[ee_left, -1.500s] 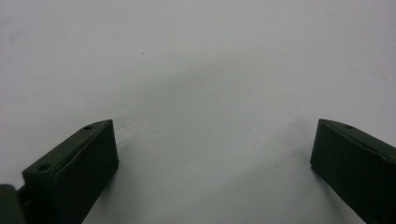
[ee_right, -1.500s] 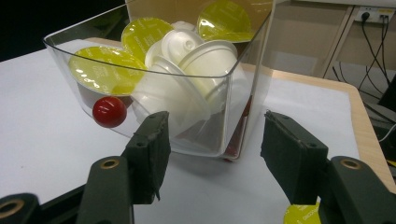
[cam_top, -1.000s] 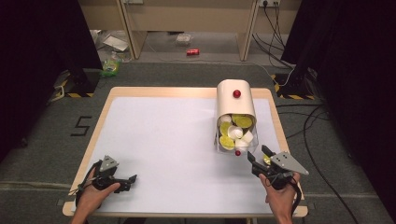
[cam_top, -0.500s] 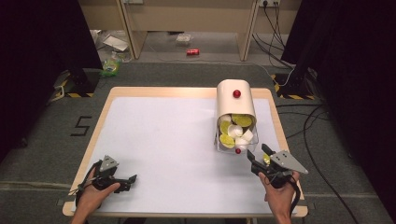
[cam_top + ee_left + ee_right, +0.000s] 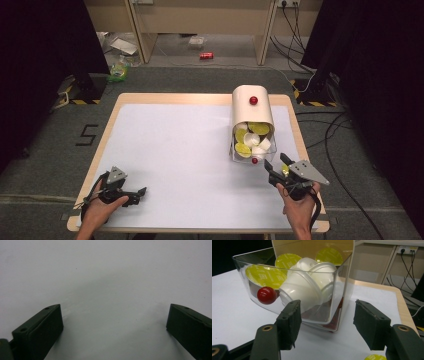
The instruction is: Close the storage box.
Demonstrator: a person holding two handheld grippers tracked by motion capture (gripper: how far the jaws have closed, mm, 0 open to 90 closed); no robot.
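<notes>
A clear plastic box (image 5: 235, 150) lies on its side at the table's right, under a curved beige cover (image 5: 247, 107) with a red knob (image 5: 253, 100). Inside are several coffee capsules (image 5: 302, 291), white-bodied with yellow-green lids, and a red ball (image 5: 266, 295) sits at the box's mouth. My right gripper (image 5: 276, 164) stands just in front of the box's near corner. Its jaws are open and nothing is pressed between them (image 5: 327, 315). A yellow-green capsule (image 5: 374, 357) lies on the table below them. My left gripper (image 5: 141, 194) rests open at the front left over the bare white surface (image 5: 113, 312).
The table top (image 5: 175, 145) is a white sheet with a wooden border. The floor beyond the far edge holds scattered litter and a red can (image 5: 206, 55). Cables (image 5: 340, 145) trail along the floor at the right.
</notes>
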